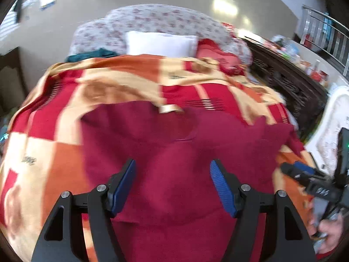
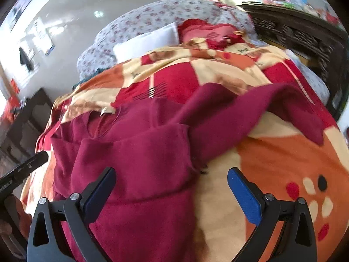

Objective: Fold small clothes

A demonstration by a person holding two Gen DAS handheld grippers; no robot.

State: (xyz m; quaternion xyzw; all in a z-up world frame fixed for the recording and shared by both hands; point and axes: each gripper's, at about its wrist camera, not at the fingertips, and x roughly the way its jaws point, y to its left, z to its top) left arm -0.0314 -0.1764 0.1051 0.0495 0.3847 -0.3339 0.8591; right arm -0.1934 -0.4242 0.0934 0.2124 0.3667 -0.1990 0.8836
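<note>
A dark maroon garment [image 1: 174,152] lies spread on a bed blanket, with a cream neck label [image 1: 168,108] at its far edge. My left gripper [image 1: 173,170] is open and empty, hovering above the garment's near part. In the right wrist view the same garment [image 2: 139,152] is partly folded, with a sleeve [image 2: 250,109] stretched to the right. My right gripper [image 2: 171,176] is open and empty over the garment's right edge. The right gripper also shows at the right edge of the left wrist view [image 1: 305,174].
The bed is covered by a red, orange and cream patterned blanket [image 1: 65,152]. A white pillow [image 1: 161,43], a red pillow [image 1: 218,54] and a floral quilt [image 1: 152,19] lie at its far end. A dark carved wooden bed frame [image 1: 283,83] stands on the right.
</note>
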